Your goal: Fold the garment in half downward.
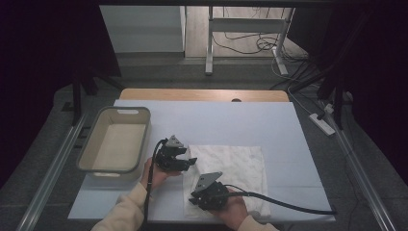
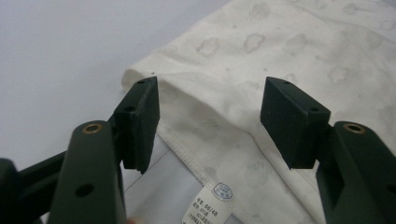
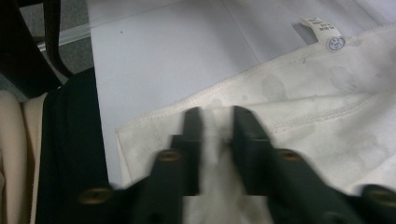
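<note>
A white cloth [image 1: 231, 168] with a faint grey cloud print lies flat on the pale sheet at the table's near side. My left gripper [image 1: 190, 161] is at its left edge. In the left gripper view the jaws [image 2: 210, 121] stand open over the folded corner of the cloth [image 2: 280, 56], with a care label [image 2: 212, 205] just below. My right gripper [image 1: 195, 199] is at the near left corner. In the right gripper view it [image 3: 215, 126] is shut on a pinched ridge of the cloth [image 3: 327, 102], near the hem. The label [image 3: 324, 30] shows at the far edge.
A beige plastic bin [image 1: 126, 110] stands at the left of the sheet [image 1: 240, 120], nothing visible inside it. The wooden table edge shows at the back. Black cables trail from both grippers, one across the near right of the sheet. Sleeved forearms enter from below.
</note>
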A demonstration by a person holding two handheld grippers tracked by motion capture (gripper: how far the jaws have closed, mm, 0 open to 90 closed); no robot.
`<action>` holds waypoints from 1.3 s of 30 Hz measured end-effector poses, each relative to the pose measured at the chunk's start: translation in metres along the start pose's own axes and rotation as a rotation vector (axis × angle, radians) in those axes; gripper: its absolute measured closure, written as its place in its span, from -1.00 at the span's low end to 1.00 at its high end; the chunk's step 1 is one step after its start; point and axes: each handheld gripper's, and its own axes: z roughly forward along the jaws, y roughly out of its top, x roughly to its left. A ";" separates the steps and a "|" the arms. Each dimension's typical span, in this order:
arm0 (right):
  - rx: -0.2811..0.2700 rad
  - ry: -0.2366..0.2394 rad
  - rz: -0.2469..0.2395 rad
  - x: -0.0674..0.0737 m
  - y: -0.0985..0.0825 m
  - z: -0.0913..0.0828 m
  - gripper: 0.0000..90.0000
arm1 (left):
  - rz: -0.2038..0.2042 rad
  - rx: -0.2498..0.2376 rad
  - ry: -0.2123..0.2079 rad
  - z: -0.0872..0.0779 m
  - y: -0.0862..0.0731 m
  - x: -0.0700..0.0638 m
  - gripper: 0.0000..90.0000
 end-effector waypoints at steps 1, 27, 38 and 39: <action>0.004 0.004 -0.001 -0.001 0.000 0.000 0.86 | -0.001 -0.001 0.000 0.000 0.000 0.000 -0.15; -0.060 0.113 -0.018 0.012 -0.001 -0.010 0.50 | -0.010 0.001 0.017 -0.001 -0.002 0.006 -0.15; -0.184 -0.046 0.091 -0.021 -0.016 -0.058 0.10 | -0.017 0.002 0.024 -0.001 -0.002 0.008 -0.17; -0.184 -0.046 0.091 -0.021 -0.016 -0.058 0.10 | -0.017 0.002 0.024 -0.001 -0.002 0.008 -0.17</action>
